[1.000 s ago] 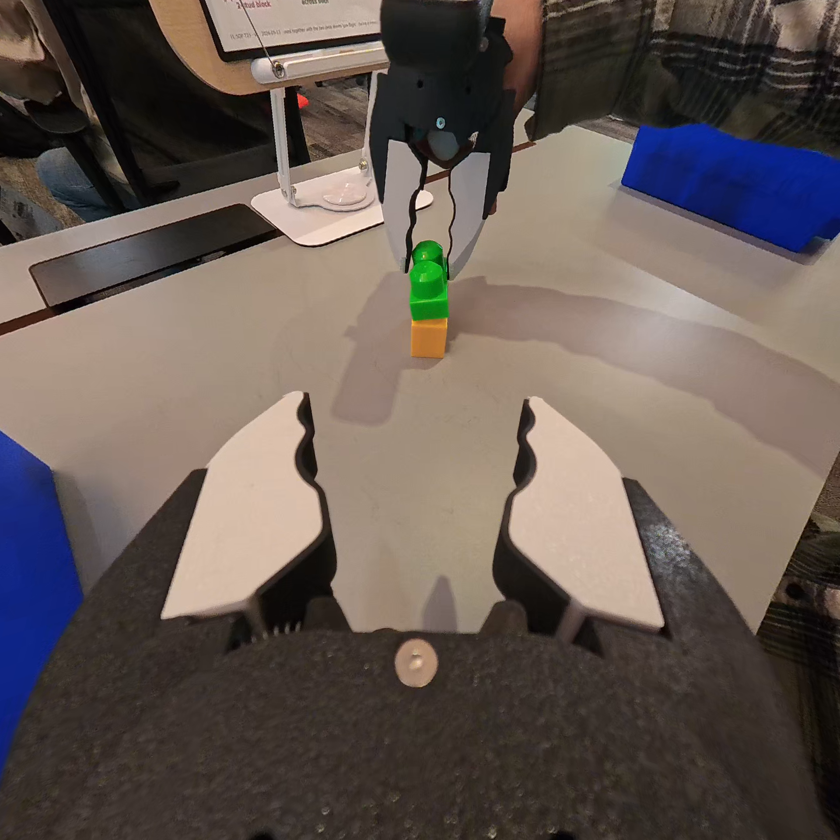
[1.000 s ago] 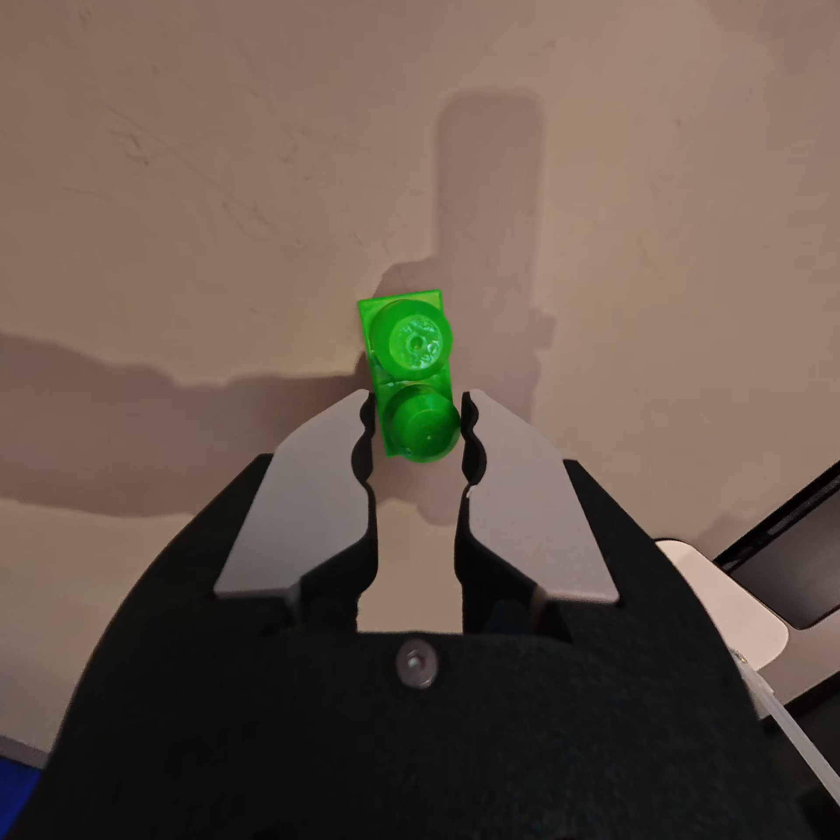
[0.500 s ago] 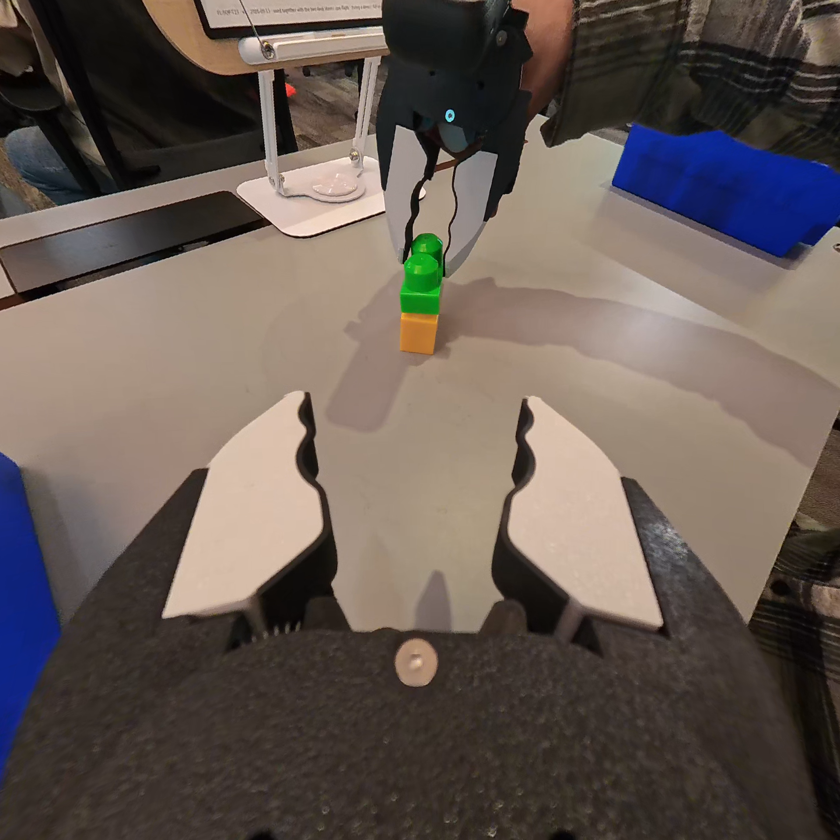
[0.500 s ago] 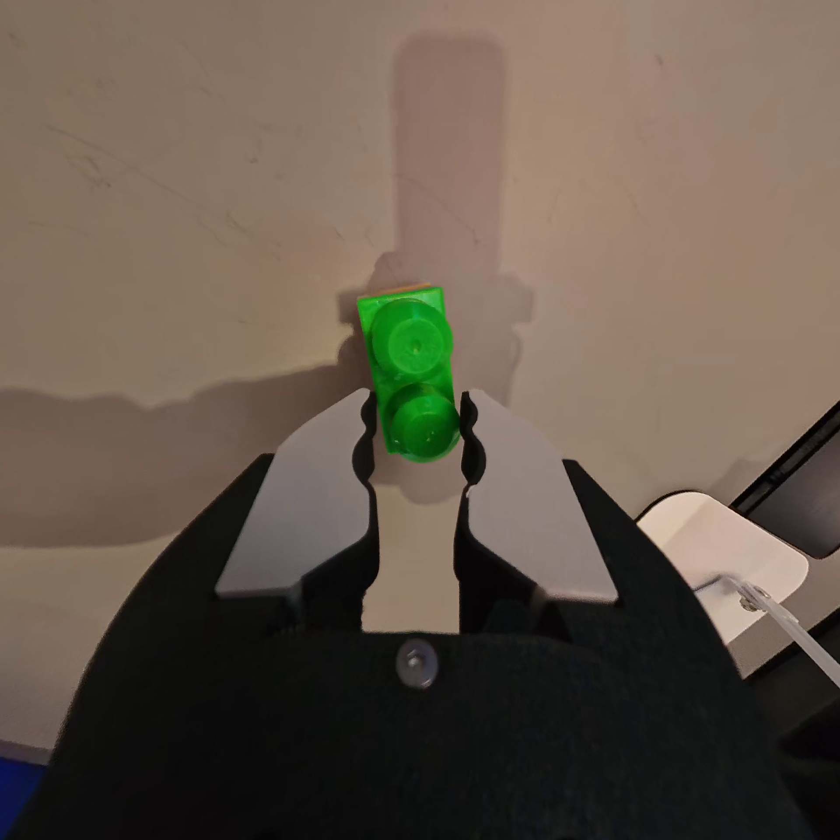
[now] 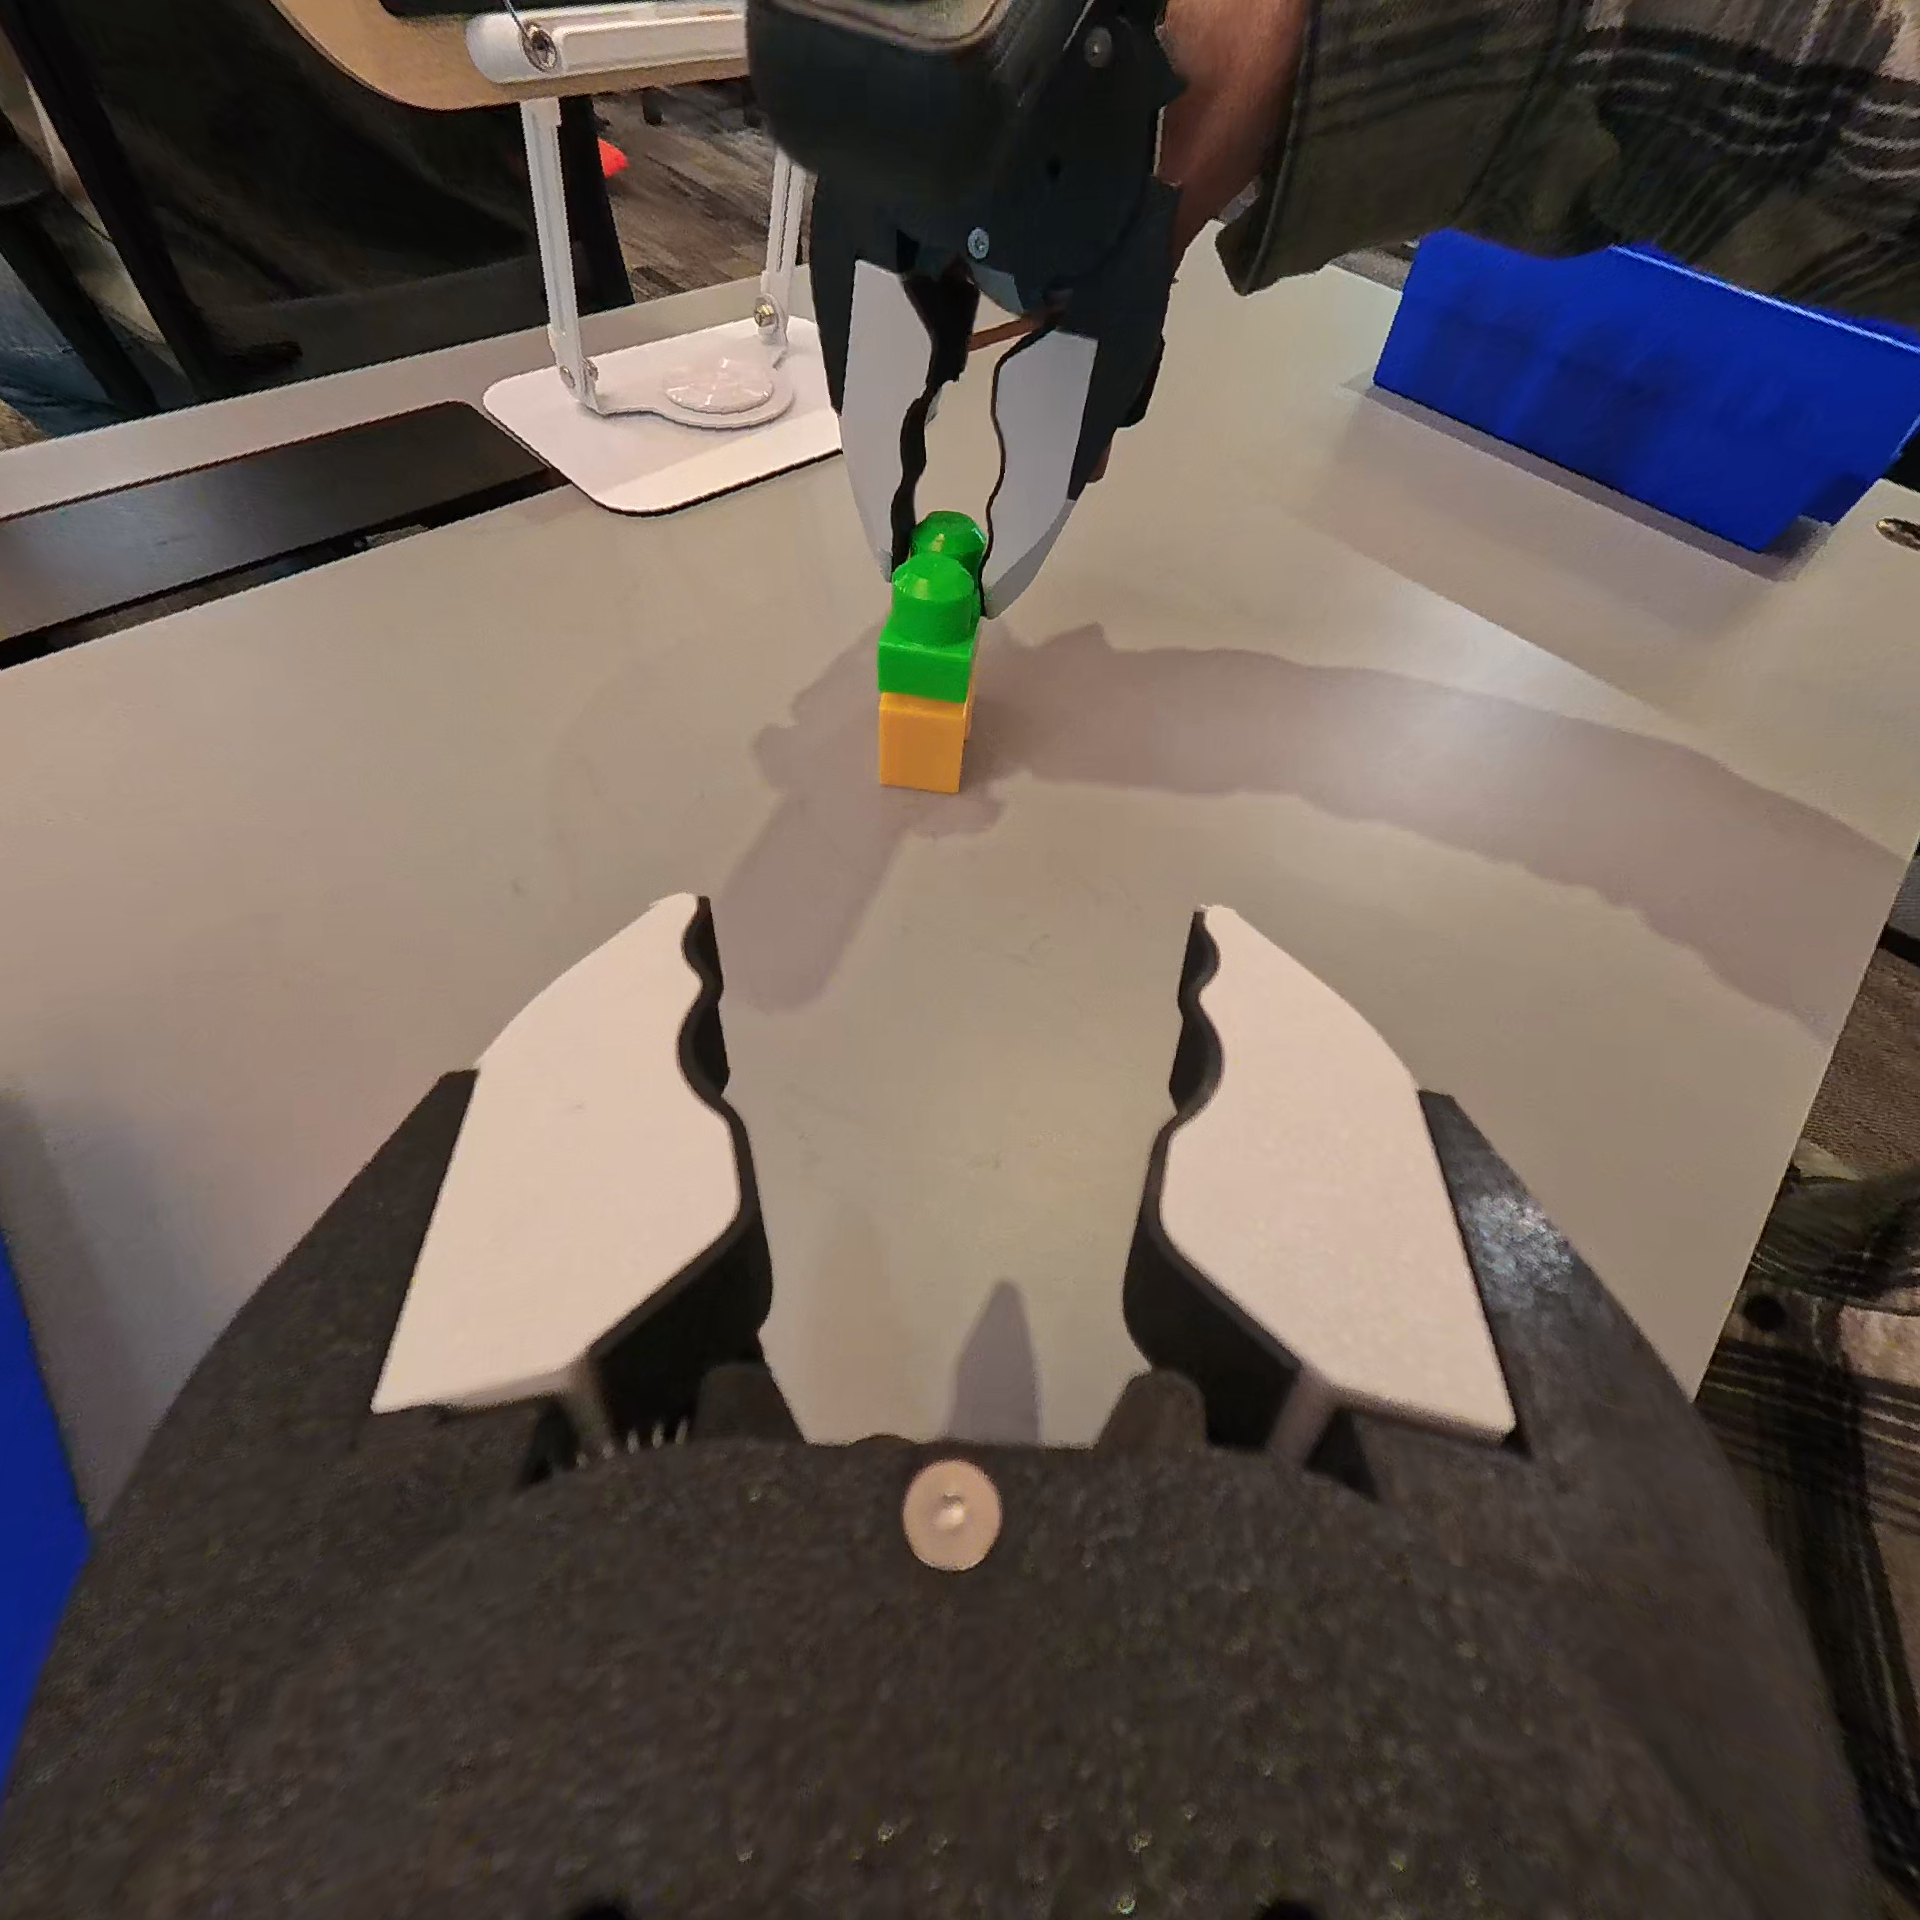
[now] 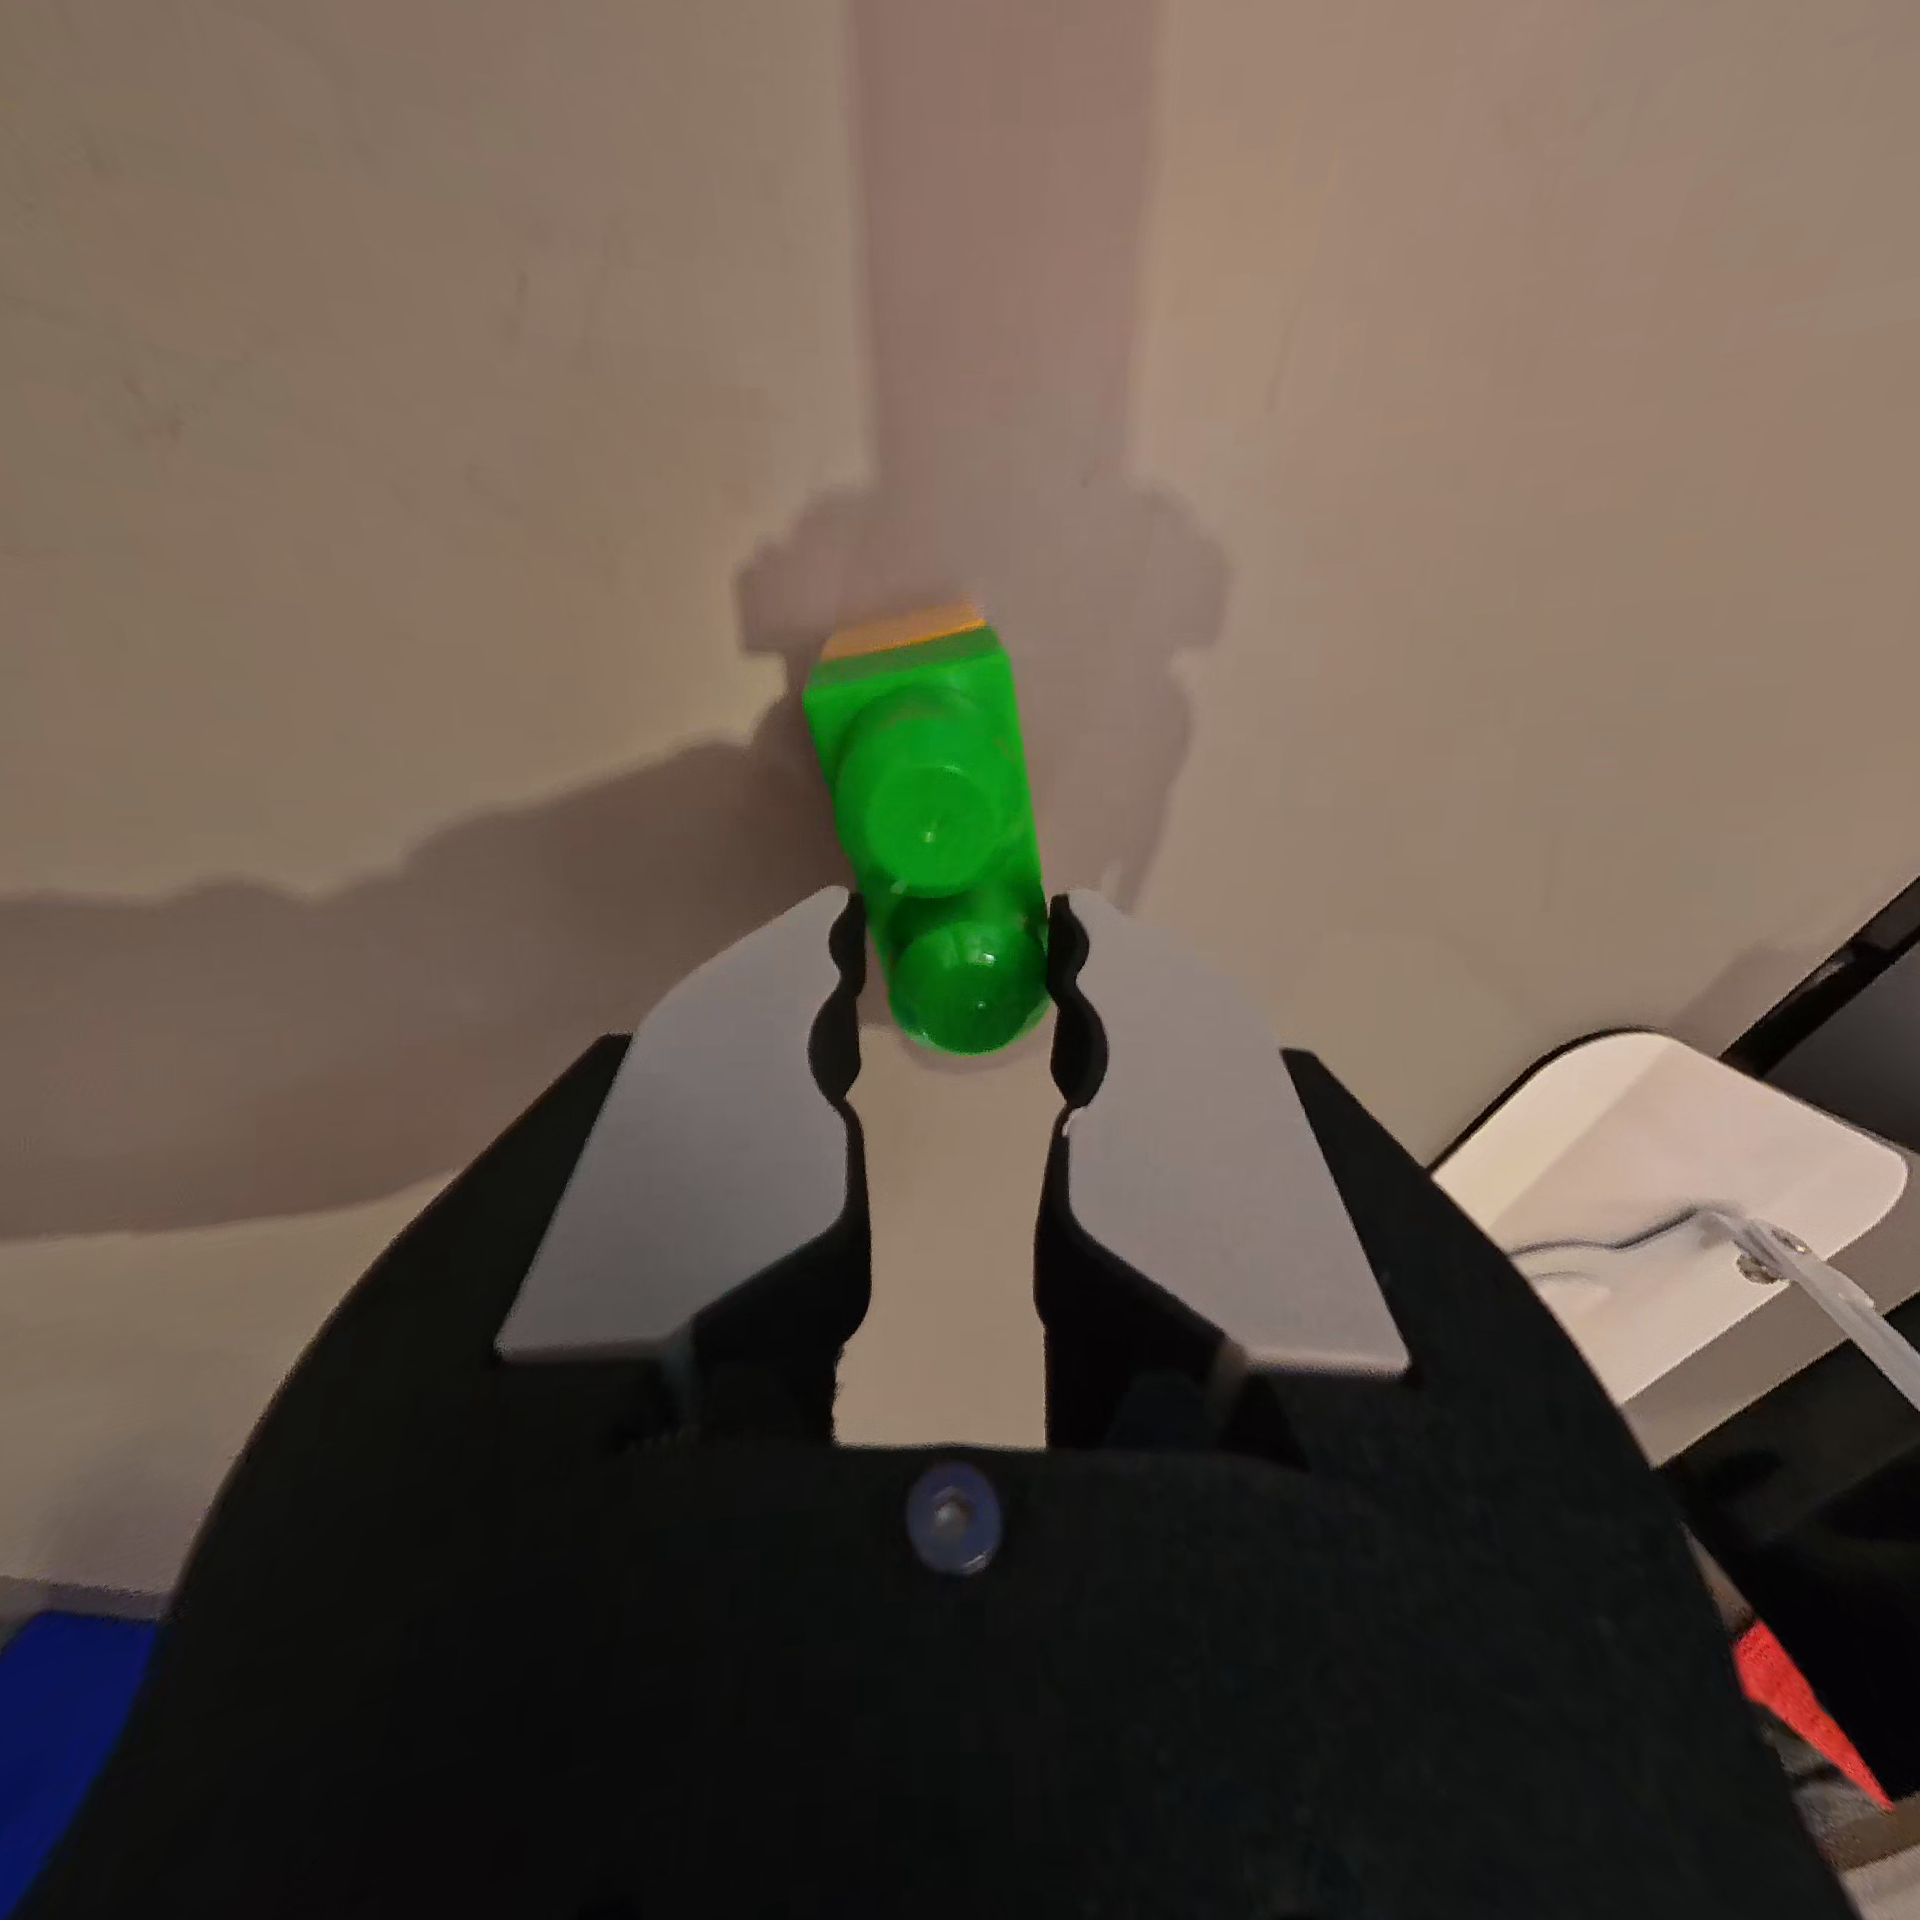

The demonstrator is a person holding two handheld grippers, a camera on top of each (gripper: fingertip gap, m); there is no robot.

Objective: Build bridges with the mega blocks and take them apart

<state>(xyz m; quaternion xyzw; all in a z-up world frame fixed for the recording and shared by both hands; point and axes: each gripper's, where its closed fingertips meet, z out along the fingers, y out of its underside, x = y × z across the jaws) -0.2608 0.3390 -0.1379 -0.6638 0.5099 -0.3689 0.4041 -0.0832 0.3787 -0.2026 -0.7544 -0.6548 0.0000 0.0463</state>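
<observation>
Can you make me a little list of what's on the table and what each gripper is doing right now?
top block: green block with two studs, sitting on the orange block
bottom block: orange block, standing on the table
right gripper: comes down from above, closed on the green block's far stud
left gripper: open, holding nothing, hanging over bare table short of the stack
table: light grey
also there: blue bin at the far right, white stand base behind the blocks

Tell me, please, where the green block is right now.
The green block sits on the orange block mid-table in the left wrist view, pinched at one end by the right hand-held gripper.
</observation>
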